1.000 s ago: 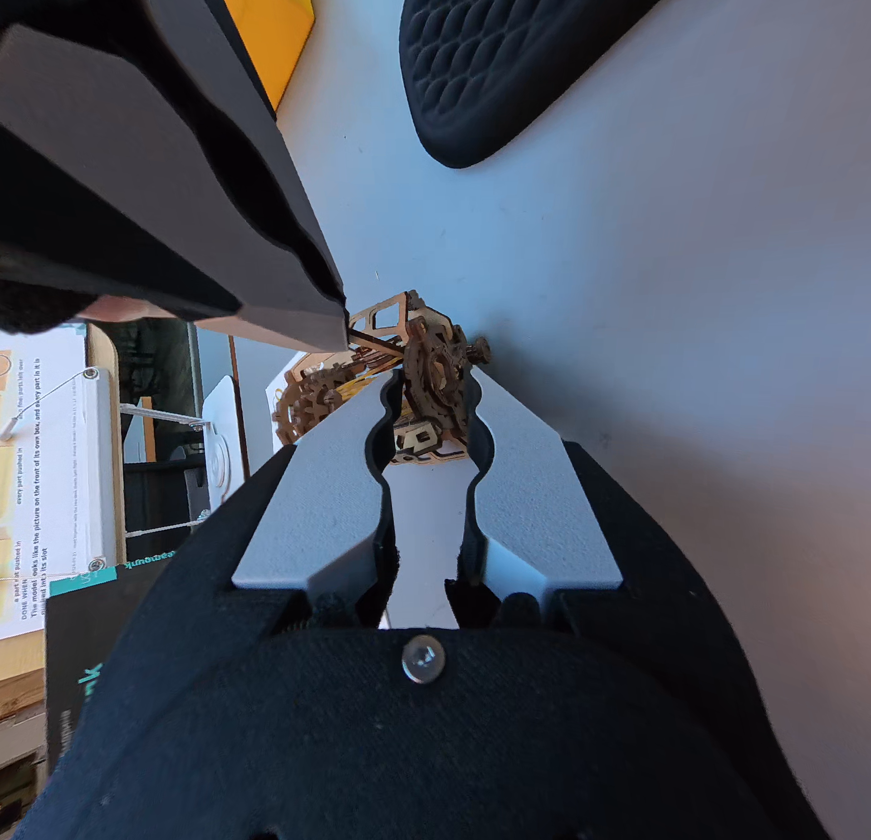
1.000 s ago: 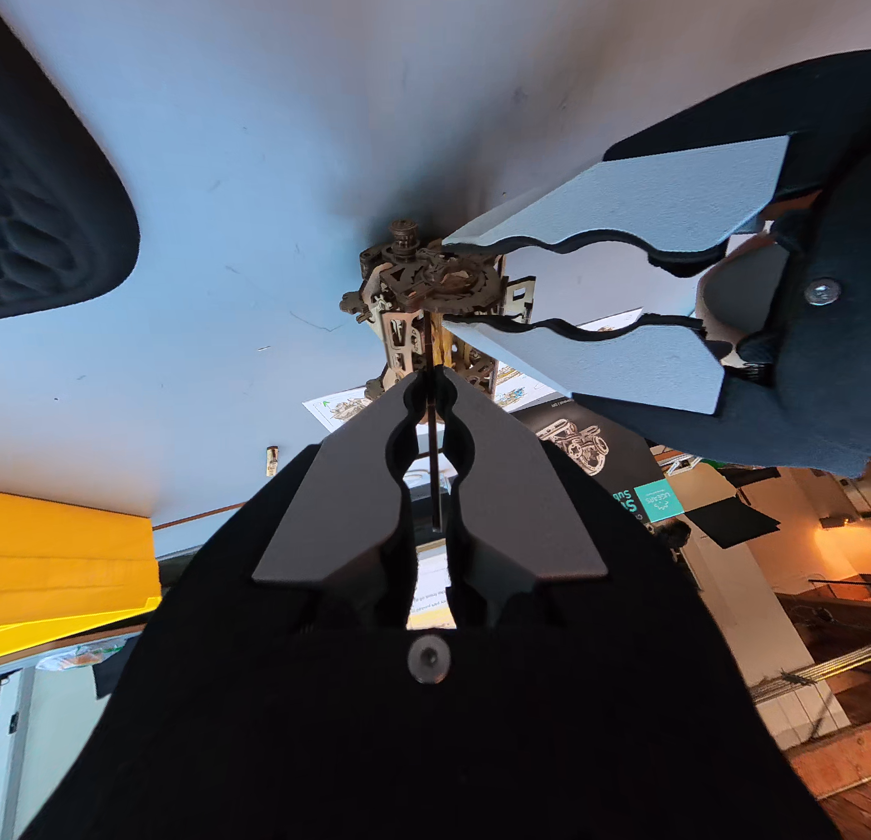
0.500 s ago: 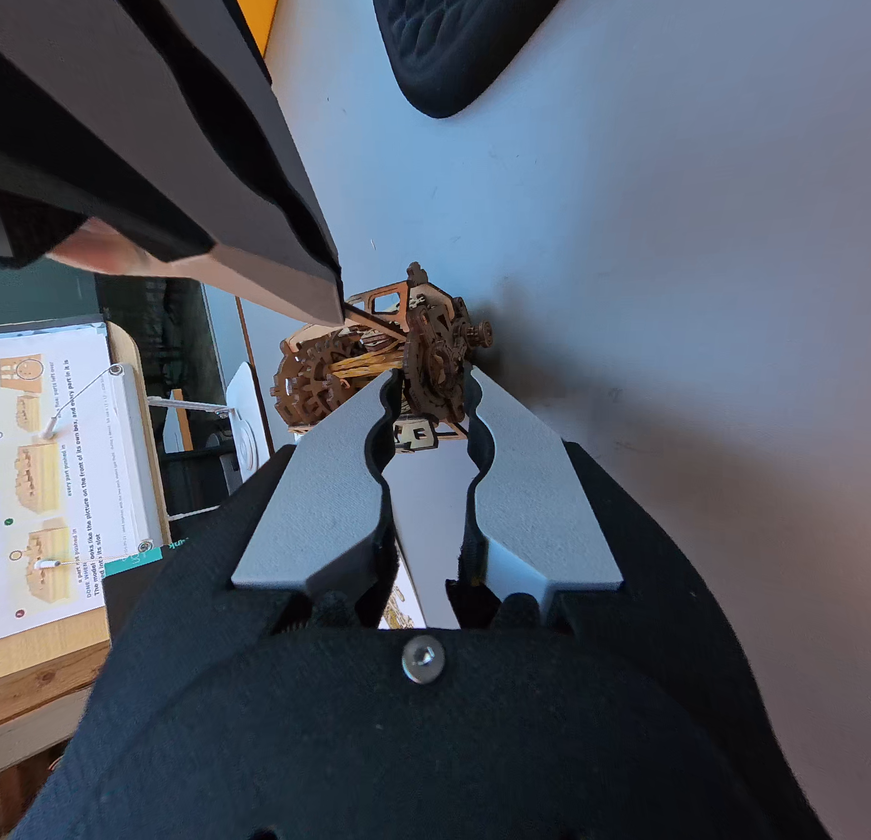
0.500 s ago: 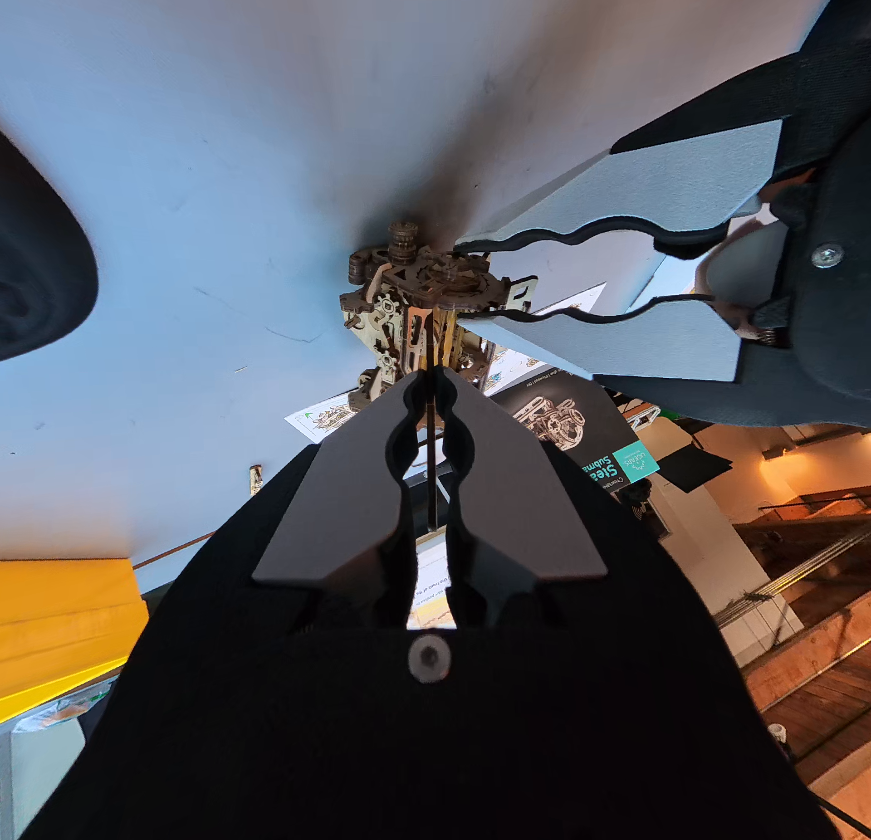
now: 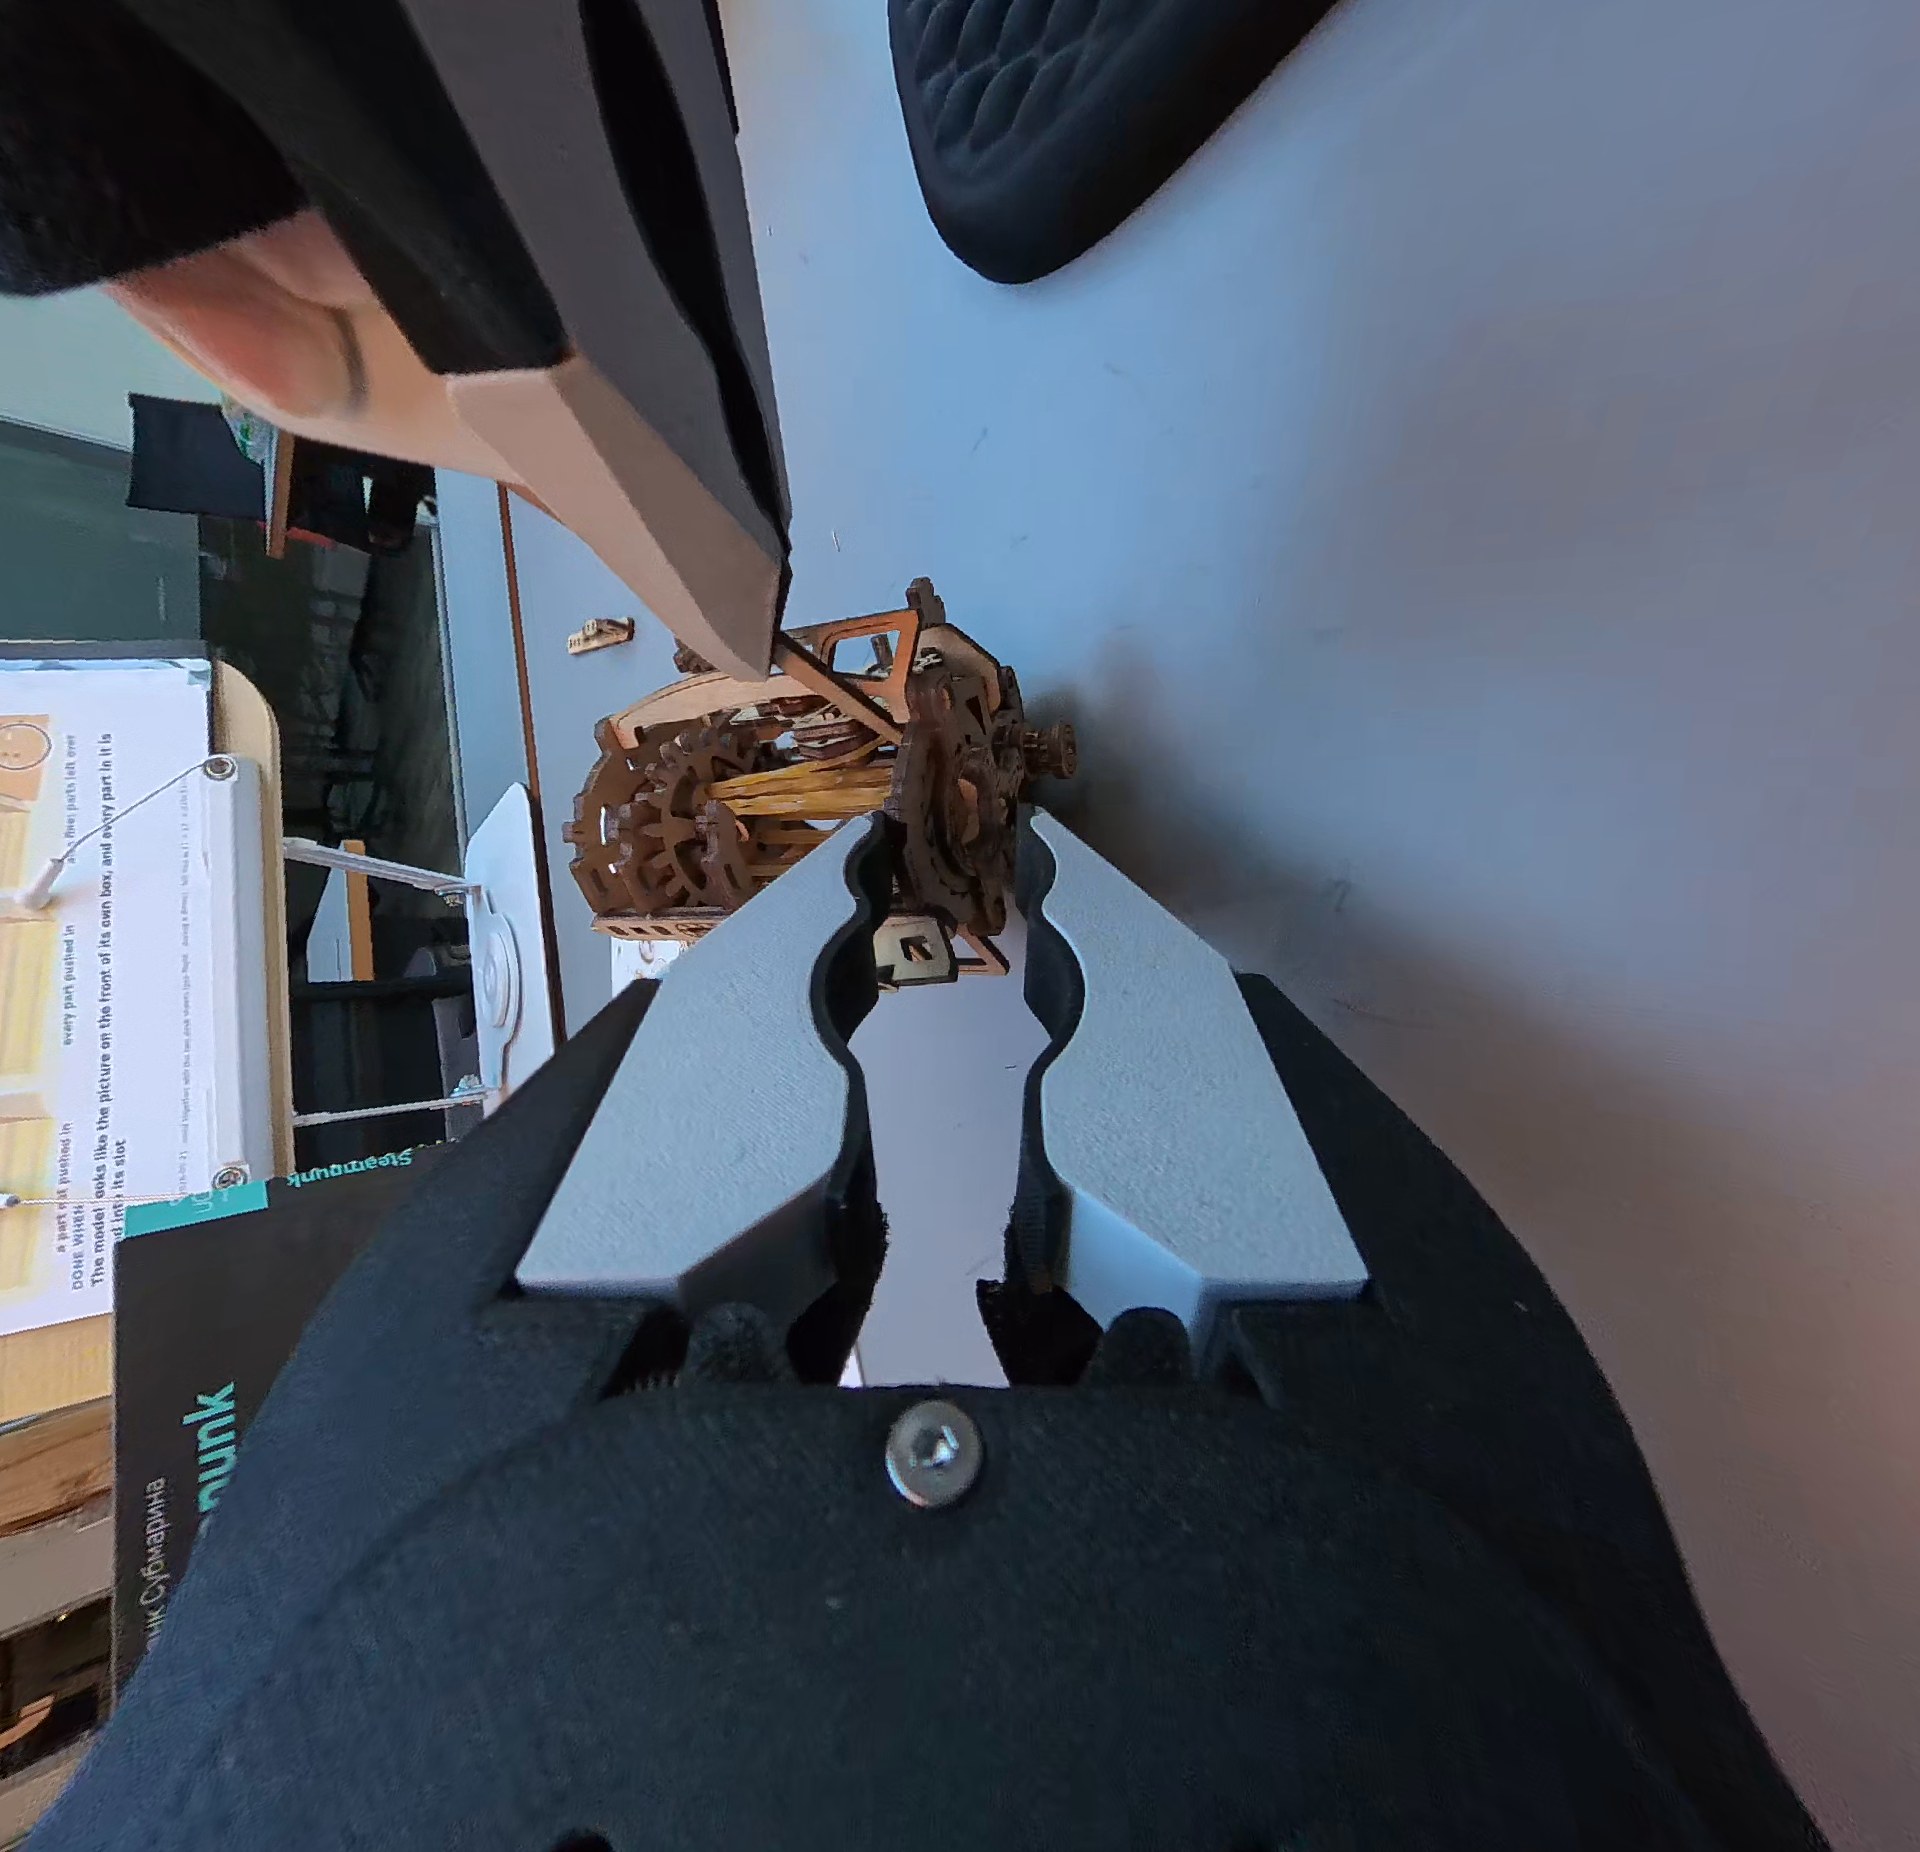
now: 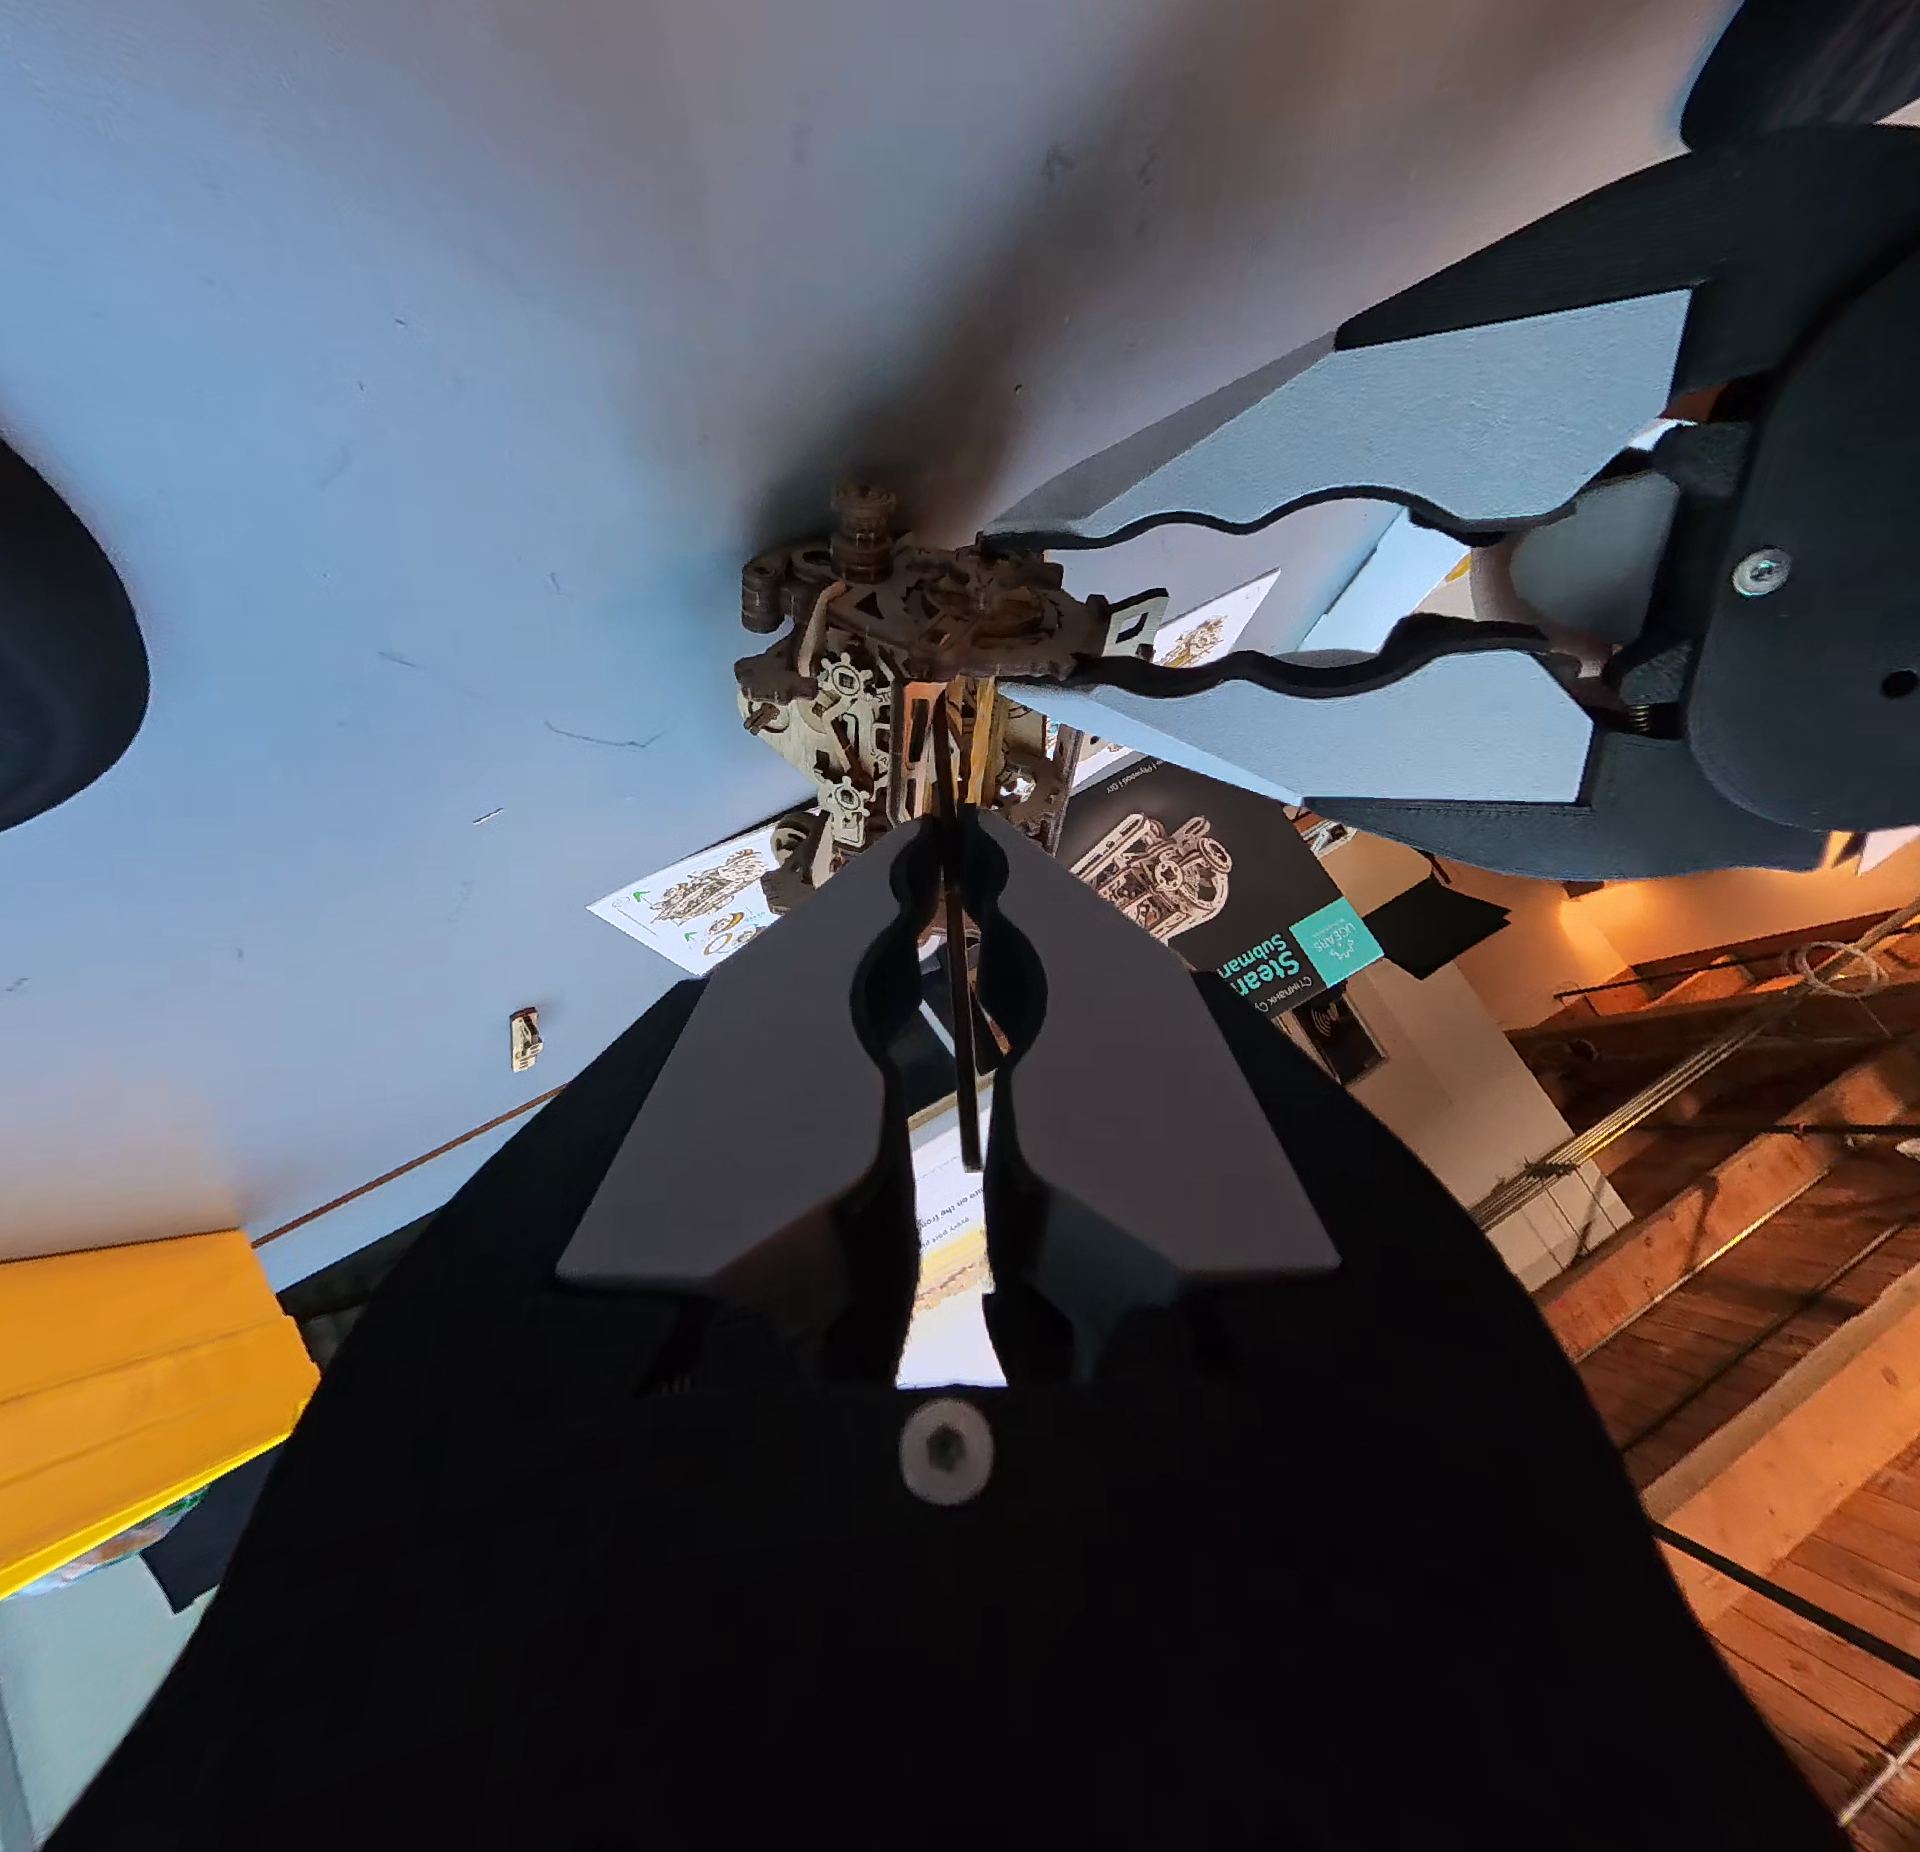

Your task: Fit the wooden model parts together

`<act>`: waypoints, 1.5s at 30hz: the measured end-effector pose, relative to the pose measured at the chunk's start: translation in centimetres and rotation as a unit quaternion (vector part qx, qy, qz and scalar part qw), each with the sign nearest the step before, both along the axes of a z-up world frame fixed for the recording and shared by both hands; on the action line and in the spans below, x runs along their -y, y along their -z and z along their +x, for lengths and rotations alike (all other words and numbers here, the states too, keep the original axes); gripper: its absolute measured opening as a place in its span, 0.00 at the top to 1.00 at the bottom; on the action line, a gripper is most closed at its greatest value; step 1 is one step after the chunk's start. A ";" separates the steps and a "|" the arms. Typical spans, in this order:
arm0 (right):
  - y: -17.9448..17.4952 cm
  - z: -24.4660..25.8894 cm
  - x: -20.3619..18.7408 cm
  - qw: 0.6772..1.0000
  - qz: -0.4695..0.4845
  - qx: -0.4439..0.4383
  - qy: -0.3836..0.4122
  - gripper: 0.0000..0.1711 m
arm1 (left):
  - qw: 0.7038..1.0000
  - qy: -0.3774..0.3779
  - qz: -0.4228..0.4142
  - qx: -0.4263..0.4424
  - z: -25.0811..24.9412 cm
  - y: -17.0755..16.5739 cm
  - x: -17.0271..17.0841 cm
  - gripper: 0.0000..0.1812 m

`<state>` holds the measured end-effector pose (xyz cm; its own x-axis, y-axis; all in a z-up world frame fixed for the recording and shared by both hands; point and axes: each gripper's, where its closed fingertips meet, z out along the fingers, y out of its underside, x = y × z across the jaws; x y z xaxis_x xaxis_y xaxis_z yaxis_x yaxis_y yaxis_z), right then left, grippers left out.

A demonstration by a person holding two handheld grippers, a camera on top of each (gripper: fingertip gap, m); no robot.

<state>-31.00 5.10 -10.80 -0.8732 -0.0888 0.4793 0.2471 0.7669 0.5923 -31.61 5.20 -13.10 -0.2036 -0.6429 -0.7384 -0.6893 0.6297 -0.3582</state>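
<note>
While the left gripper (image 5: 951, 857) looks along its pale fingers, its tips close on the dark gear disc at the end of the wooden model (image 5: 810, 805), which rests against the pale counter (image 5: 1455, 555). The fingers are only partly closed, with the model's end filling the gap at the tips. From the upper left the right gripper (image 5: 774, 618) comes in, its tips pinched on a thin dark strip (image 5: 842, 696) that reaches into the model's frame. A black pad (image 5: 1091, 88) lies well apart on the counter.

Seen from the right wrist, the right gripper (image 6: 948, 836) is almost fully closed on the strip (image 6: 961, 971), which runs back between the dark fingers. The model (image 6: 894, 659) stands just beyond the tips. The left gripper (image 6: 1023, 607) enters from the right and clamps the model's gear end. A small wooden piece (image 6: 527, 1039) lies apart on the counter (image 6: 416, 296).
</note>
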 end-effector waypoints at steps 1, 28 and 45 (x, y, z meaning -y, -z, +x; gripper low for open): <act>0.0 0.0 0.0 1.000 -0.001 0.001 0.002 0.99 | 1.000 0.001 0.003 0.001 0.0 0.0 0.0 0.88; -0.6 0.4 -0.9 0.999 0.041 -0.001 -0.024 0.99 | 1.000 0.007 0.009 -0.019 0.0 0.0 -0.4 0.89; -0.5 0.3 -0.1 0.992 0.077 0.049 -0.084 0.99 | 1.000 0.002 -0.012 -0.007 -0.3 -0.3 -0.7 0.89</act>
<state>-30.66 5.21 -10.26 -0.8818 -0.3025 0.3619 0.0583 0.6914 0.7201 -31.91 5.93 -12.84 -0.2168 -0.6597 -0.7196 -0.6913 0.6242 -0.3640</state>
